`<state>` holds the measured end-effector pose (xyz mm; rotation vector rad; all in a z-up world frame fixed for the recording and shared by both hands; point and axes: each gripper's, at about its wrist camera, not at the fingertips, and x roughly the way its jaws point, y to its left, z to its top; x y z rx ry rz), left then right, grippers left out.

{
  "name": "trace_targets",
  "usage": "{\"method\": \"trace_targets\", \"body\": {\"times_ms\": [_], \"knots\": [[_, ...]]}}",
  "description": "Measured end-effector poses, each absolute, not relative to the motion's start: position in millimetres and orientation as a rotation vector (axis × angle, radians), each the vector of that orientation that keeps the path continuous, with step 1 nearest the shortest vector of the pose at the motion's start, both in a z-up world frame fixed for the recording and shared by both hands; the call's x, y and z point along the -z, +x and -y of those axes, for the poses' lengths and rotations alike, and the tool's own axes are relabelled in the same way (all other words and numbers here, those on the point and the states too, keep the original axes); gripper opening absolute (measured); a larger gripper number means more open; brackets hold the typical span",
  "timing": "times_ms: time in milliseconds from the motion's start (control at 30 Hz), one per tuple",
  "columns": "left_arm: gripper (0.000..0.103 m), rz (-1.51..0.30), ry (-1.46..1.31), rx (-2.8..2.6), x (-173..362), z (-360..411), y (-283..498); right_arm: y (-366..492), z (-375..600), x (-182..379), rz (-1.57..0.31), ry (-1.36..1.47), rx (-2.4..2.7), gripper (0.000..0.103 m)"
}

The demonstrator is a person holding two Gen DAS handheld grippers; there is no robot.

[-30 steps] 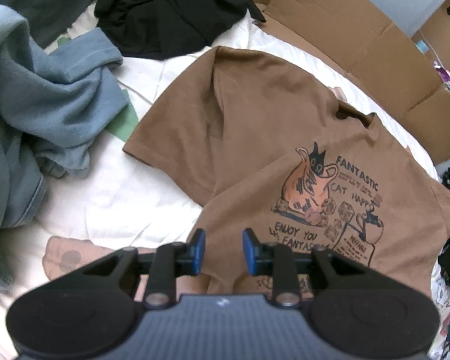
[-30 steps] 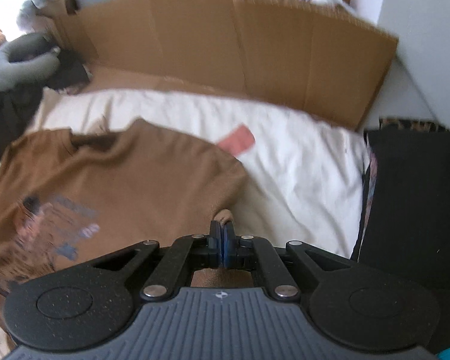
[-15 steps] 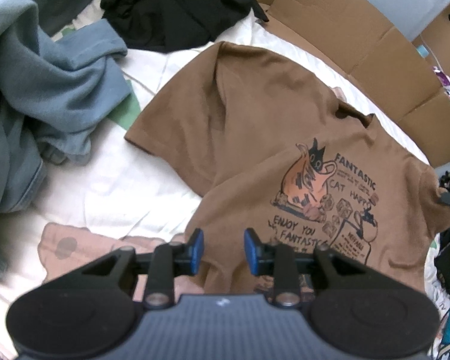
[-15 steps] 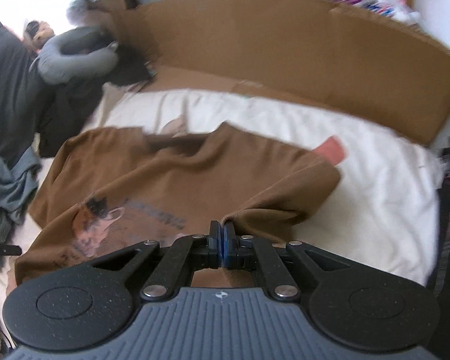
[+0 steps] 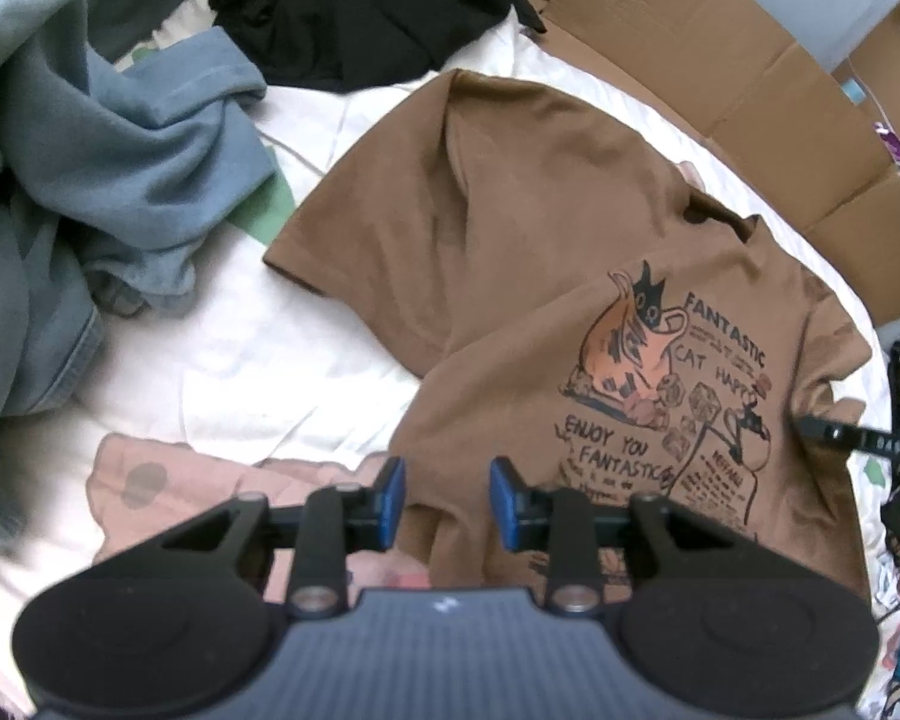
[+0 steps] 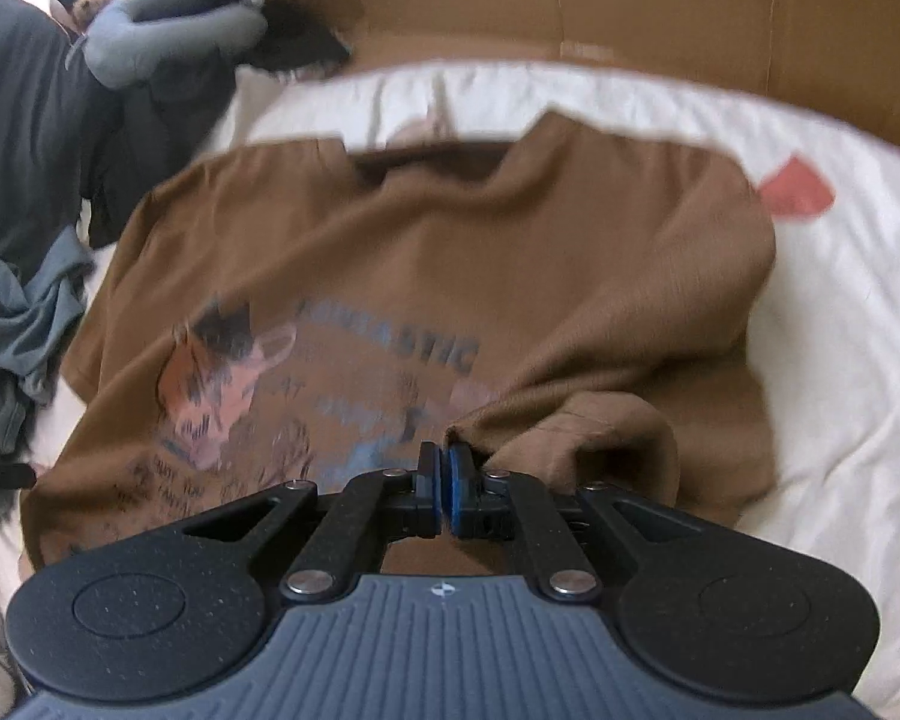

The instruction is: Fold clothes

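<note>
Since the brown T-shirt (image 6: 570, 252) is soft and floppy, the right gripper (image 6: 444, 459) pinches its sleeve hem while the left gripper (image 5: 444, 495) hangs spread, empty.

Ahead of my left fingers and off to their left I see a rumpled blue-grey garment (image 5: 120, 180) on the white bedsheet (image 5: 222, 348). Farther ahead lies a black garment (image 5: 354, 6), with flattened cardboard (image 5: 720, 78) beyond to the right. Past my right fingers, upper left, a grey neck pillow (image 6: 168, 30) rests on dark clothing (image 6: 24, 138).
</note>
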<state>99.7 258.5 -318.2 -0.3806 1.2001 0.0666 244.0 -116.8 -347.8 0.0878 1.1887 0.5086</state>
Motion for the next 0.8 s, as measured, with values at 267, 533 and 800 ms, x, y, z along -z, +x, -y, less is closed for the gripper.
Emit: {"method": "trace_targets", "body": {"times_ms": [267, 533, 800], "knots": [[0.034, -1.198, -0.346, -0.058, 318, -251, 99, 233, 147, 322, -1.146, 0.115, -0.517, 0.003], [0.035, -1.197, -0.313, -0.069, 314, -248, 100, 252, 202, 312, -1.044, 0.171, -0.350, 0.006], [0.038, -1.184, -0.297, -0.082, 309, -245, 106, 269, 230, 344, -1.061, 0.165, -0.220, 0.034]]}}
